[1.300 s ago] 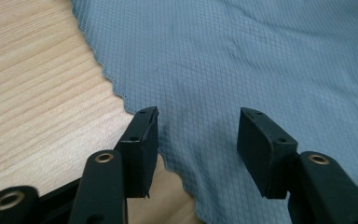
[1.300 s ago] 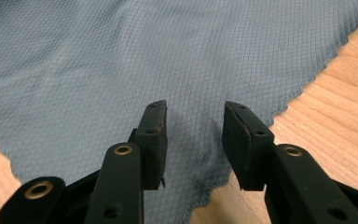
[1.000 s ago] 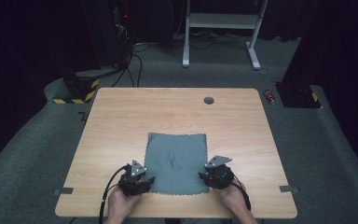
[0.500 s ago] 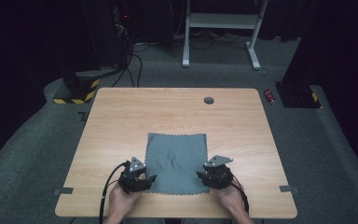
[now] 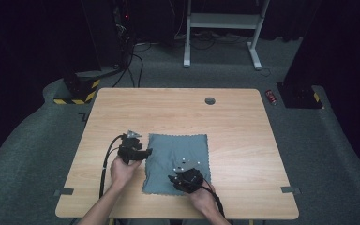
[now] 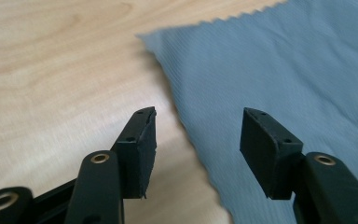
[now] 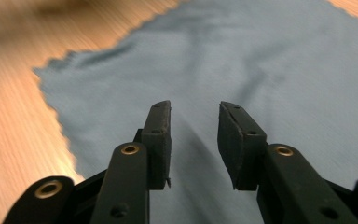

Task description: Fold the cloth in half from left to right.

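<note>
A grey-blue cloth [image 5: 180, 152] with zigzag edges lies flat on the wooden table [image 5: 248, 140]. My left gripper [image 5: 144, 152] is at the cloth's left edge. In the left gripper view its jaws [image 6: 198, 135] stand open, one over bare wood and one over the cloth [image 6: 284, 70], having just been opening, with nothing pinched. My right gripper [image 5: 176, 179] hovers over the near part of the cloth. In the right gripper view its jaws [image 7: 195, 140] point across the cloth [image 7: 261, 60]; they have just been closing, a gap is still showing and no fabric is between the pads.
A round cable hole [image 5: 210, 101] sits in the table's far side. Grey tape marks [image 5: 287, 190] lie near the front corners. On the floor beyond are a red can [image 5: 272, 97], a white desk frame [image 5: 220, 21] and a yellow-black striped block [image 5: 75, 93].
My left gripper moved away from the person along the cloth's left edge. My right gripper slid left from the near right corner to over the cloth's near part. The cloth lies as before.
</note>
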Motion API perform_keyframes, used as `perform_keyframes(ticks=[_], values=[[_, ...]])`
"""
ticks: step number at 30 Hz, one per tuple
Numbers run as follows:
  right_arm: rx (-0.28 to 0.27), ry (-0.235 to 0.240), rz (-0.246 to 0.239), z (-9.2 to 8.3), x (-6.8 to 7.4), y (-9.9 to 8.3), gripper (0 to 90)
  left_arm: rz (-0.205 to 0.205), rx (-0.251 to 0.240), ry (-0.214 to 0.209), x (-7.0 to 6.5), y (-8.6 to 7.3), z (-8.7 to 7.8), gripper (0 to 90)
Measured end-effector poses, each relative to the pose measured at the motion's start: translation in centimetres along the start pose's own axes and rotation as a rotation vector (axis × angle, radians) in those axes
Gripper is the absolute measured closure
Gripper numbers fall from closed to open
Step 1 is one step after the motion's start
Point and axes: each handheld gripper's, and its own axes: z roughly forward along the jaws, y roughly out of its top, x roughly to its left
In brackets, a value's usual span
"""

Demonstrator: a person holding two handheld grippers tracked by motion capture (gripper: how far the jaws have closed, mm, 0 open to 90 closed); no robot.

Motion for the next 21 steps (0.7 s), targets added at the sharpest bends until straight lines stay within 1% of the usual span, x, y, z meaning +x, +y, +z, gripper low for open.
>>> perform_keyframes(ticks=[2,3,4,6,7,8,10,11,13,14,16,19,21], values=[[-0.004,0.018,-0.014,0.6,0.8,0.5,66.4,-0.017,0.01,0.002,0.4,0.8,0.5,46.0],[-0.004,0.024,-0.019,0.8,1.2,0.8,66.5,-0.027,0.001,0.002,0.5,1.0,0.8,46.0],[-0.006,0.031,-0.028,1.1,1.5,1.0,66.6,-0.036,0.007,0.004,0.7,1.4,1.1,46.2],[-0.012,0.049,-0.035,1.5,2.2,1.2,66.8,-0.04,0.012,0.013,0.8,1.8,1.6,46.1],[-0.014,0.059,-0.036,1.7,2.5,1.4,66.9,-0.041,0.002,0.014,0.9,1.9,1.8,46.4],[-0.014,0.066,-0.04,1.8,2.9,1.5,66.9,-0.053,-0.004,0.015,1.1,1.9,2.0,46.8],[-0.019,0.083,-0.048,2.1,3.6,1.7,67.1,-0.083,0.003,0.019,1.4,1.8,2.6,47.3],[-0.023,0.089,-0.056,2.2,3.9,1.7,67.2,-0.083,0.012,0.029,1.6,1.8,2.9,47.7],[-0.027,0.101,-0.072,2.4,4.5,1.9,67.3,-0.082,0.001,0.043,1.8,1.8,3.1,49.3],[-0.031,0.106,-0.08,2.5,4.7,2.0,67.3,-0.098,-0.005,0.041,1.9,1.8,3.2,49.7],[-0.031,0.116,-0.091,2.7,5.2,2.2,67.3,-0.107,-0.018,0.045,2.2,1.9,3.3,51.0],[-0.035,0.128,-0.103,3.0,5.9,2.4,67.2,-0.108,-0.029,0.054,2.2,1.9,3.5,52.9],[-0.036,0.138,-0.115,3.2,6.3,2.6,66.9,-0.072,-0.001,0.062,2.0,2.4,3.7,53.5]])
